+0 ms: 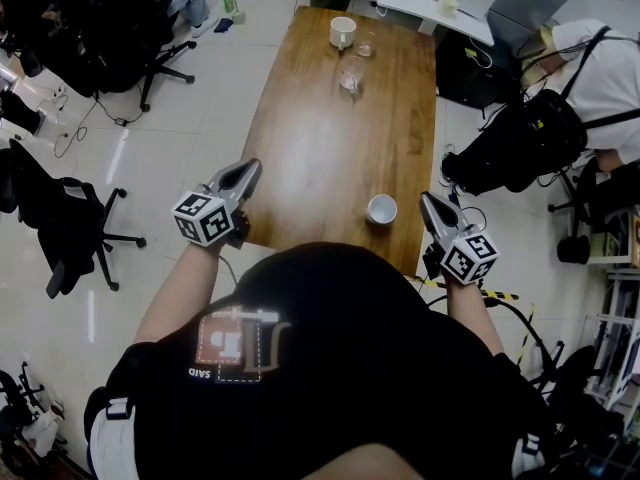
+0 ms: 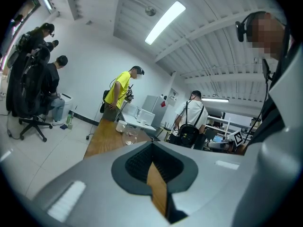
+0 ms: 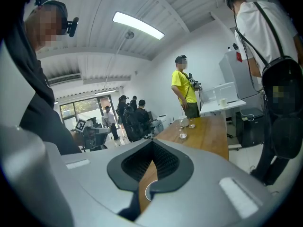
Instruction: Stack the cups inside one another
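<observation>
Four cups stand on the long brown wooden table [image 1: 330, 148]: white ceramic cup [image 1: 381, 209] near right; white mug [image 1: 342, 32] and two clear glass cups [image 1: 350, 78] far. Left gripper [image 1: 250, 168] and right gripper [image 1: 428, 201]: jaws closed, empty.

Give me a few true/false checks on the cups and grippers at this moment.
1. The left gripper and right gripper are both shut and empty. True.
2. The near white cup sits inside a glass. False: it stands alone on the table.
3. The white mug at the far end stands beside the far glass. True.
4. The nearer glass is held by the right gripper. False: it stands untouched on the table.
</observation>
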A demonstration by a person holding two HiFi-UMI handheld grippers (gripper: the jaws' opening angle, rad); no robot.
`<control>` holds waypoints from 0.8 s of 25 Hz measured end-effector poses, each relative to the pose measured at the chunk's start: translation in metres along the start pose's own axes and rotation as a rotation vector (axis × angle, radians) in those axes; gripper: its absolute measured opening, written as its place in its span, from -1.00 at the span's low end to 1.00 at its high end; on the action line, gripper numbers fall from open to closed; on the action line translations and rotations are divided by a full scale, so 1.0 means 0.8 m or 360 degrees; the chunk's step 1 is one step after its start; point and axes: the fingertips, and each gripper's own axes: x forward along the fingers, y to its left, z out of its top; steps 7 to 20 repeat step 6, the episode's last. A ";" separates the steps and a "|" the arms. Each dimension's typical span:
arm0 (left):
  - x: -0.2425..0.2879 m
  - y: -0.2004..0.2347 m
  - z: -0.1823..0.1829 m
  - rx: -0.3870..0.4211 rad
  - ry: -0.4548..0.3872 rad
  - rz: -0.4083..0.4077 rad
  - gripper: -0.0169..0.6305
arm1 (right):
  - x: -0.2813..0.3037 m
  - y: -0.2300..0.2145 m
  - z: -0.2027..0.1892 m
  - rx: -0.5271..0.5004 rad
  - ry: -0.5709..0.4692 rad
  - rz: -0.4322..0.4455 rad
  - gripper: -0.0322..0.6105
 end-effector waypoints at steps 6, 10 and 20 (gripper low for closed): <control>0.003 -0.001 0.001 -0.0010 -0.0003 -0.0003 -0.94 | 0.001 0.001 0.004 -0.0006 0.0012 0.0009 -0.86; 0.003 -0.001 0.001 -0.0010 -0.0003 -0.0003 -0.94 | 0.001 0.001 0.004 -0.0006 0.0012 0.0009 -0.86; 0.003 -0.001 0.001 -0.0010 -0.0003 -0.0003 -0.94 | 0.001 0.001 0.004 -0.0006 0.0012 0.0009 -0.86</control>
